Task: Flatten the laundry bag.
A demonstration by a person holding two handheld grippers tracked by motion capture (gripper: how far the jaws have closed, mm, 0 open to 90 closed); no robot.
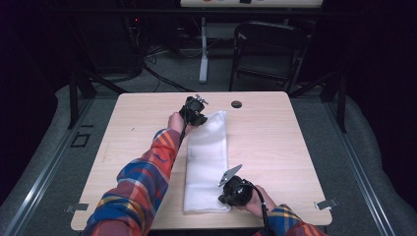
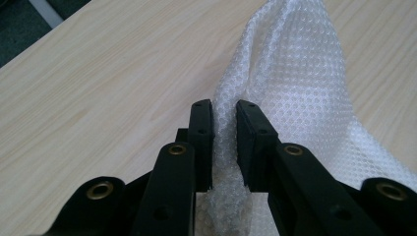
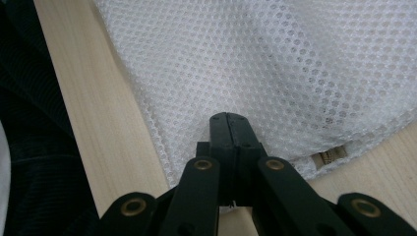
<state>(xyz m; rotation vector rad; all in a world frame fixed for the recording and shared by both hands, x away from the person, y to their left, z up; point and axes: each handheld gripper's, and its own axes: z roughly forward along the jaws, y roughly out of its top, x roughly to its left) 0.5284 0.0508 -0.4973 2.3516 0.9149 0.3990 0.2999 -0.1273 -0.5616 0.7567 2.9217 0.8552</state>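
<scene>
On table (image 1: 275, 128), white mesh bag (image 1: 206, 162), each end pinched between closed gripper fingers (image 2: 248, 137).

White mesh bag (image 1: 206, 162) lying lengthwise on table, far end bunched, possibly zipper at near corner.

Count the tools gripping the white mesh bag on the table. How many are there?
2: the left tool grips the mesh bag at its far end; the right tool grips its near end.

The long white mesh cloth bag (image 1: 207, 162) looks soft, open-holed netting; the pale wood-grain counter (image 1: 275, 142) is smooth and matt; the black plastic fingers (image 2: 202, 129) are matt with brass-coloured rivets
</scene>
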